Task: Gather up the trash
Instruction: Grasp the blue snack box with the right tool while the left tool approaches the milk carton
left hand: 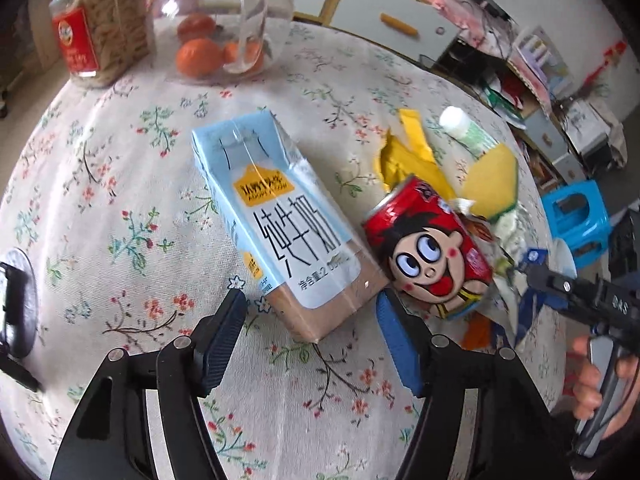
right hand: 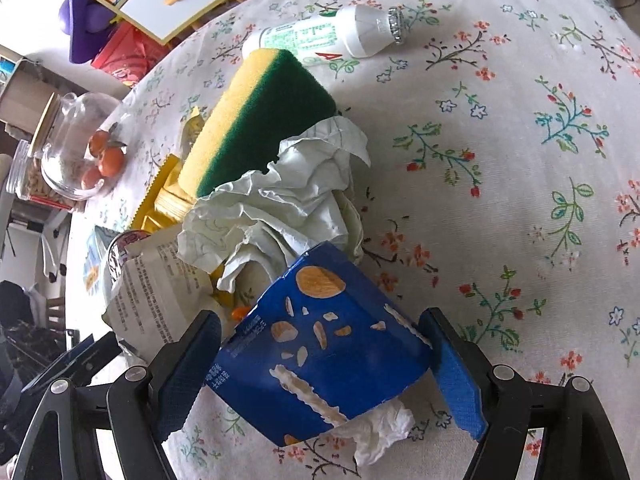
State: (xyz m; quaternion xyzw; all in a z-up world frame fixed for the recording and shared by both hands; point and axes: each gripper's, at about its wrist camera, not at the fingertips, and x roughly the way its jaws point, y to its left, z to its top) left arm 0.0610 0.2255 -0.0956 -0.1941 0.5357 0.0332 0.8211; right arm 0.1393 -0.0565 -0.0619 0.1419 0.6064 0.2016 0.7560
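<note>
While looking steeply down along the fingers, found the left gripper point(left hand: 310, 300) with jaws apart and nothing pressed between the pads. Noted the near end of a pale blue milk carton point(left hand: 280, 220) just ahead of the fingertips, lying flat on the floral tablecloth point(left hand: 120, 200) and roughly in line with the gap. Saw a red drink can point(left hand: 428, 248) on its side just beside the carton, close to the right-hand pad. Spotted a torn yellow wrapper point(left hand: 408, 160) beyond the can.

Found the right gripper point(right hand: 319, 316) closed across the width of a blue snack bag point(right hand: 320, 340), both pads touching its edges, a white tissue point(right hand: 380, 428) showing under its near end. Made out crumpled paper point(right hand: 288, 200), a yellow and green sponge point(right hand: 260, 112) and a white bottle point(right hand: 320, 34) farther out.

Judged the step in hand as the approach to the carton, with one piece of trash apparently already taken. Reckoned the next move called for lowering the left fingers astride the carton's narrow sides, keeping clear of the can, then closing firmly enough without crushing the box.
</note>
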